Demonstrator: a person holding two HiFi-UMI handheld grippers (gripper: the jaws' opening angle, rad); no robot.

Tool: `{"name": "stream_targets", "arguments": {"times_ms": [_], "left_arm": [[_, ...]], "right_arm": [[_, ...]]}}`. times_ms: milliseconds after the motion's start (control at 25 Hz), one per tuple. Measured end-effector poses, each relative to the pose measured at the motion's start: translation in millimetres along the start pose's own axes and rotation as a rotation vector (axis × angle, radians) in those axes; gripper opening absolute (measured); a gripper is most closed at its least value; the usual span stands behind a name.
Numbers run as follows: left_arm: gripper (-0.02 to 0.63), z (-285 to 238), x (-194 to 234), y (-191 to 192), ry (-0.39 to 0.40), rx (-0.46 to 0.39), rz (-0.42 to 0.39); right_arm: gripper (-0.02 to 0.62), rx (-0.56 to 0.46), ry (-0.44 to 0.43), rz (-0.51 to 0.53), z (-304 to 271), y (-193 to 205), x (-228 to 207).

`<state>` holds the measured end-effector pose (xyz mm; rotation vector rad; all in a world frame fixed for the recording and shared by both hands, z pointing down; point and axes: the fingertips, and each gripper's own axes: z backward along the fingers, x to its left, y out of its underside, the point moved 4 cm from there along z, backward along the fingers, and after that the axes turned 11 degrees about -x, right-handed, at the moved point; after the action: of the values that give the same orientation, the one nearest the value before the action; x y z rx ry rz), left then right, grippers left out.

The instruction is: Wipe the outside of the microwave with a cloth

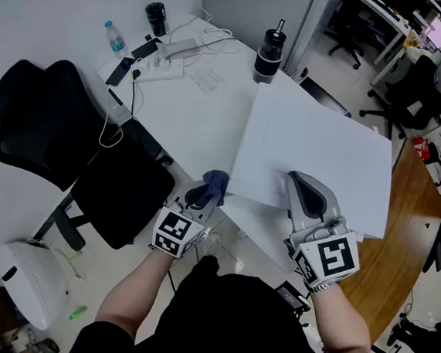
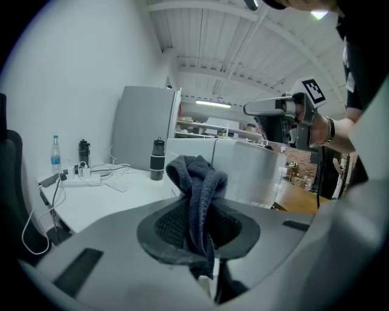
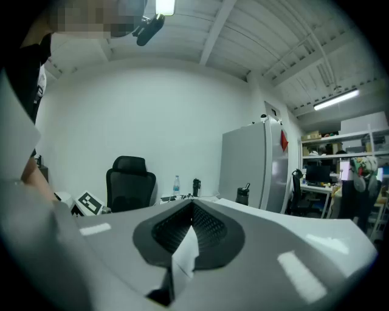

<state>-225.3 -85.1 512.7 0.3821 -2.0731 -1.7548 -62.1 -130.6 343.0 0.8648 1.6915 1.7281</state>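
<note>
The white microwave (image 1: 316, 154) stands on the white table (image 1: 187, 122), seen from above. My left gripper (image 1: 206, 194) is shut on a dark blue cloth (image 1: 215, 182), held just off the microwave's near left corner. In the left gripper view the cloth (image 2: 198, 182) bunches up between the jaws, with the microwave (image 2: 249, 170) right behind it. My right gripper (image 1: 296, 181) hovers over the near part of the microwave's top, jaws shut with nothing between them; it also shows in the left gripper view (image 2: 267, 109). The right gripper (image 3: 191, 209) points level across the room.
A black office chair (image 1: 91, 148) stands left of the table. On the table's far side lie a power strip (image 1: 165, 67) with cables, a black tumbler (image 1: 268, 56) and a water bottle (image 1: 115, 37). A white round appliance (image 1: 28, 281) sits on the floor at left.
</note>
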Motion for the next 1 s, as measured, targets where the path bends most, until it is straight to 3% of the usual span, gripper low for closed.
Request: {"name": "stream_targets", "arguments": {"times_ms": [1000], "left_arm": [[0.069, -118.4, 79.6, 3.7, 0.121, 0.052, 0.026]], "right_arm": [[0.002, 0.027, 0.212, 0.026, -26.0, 3.9, -59.6]]}}
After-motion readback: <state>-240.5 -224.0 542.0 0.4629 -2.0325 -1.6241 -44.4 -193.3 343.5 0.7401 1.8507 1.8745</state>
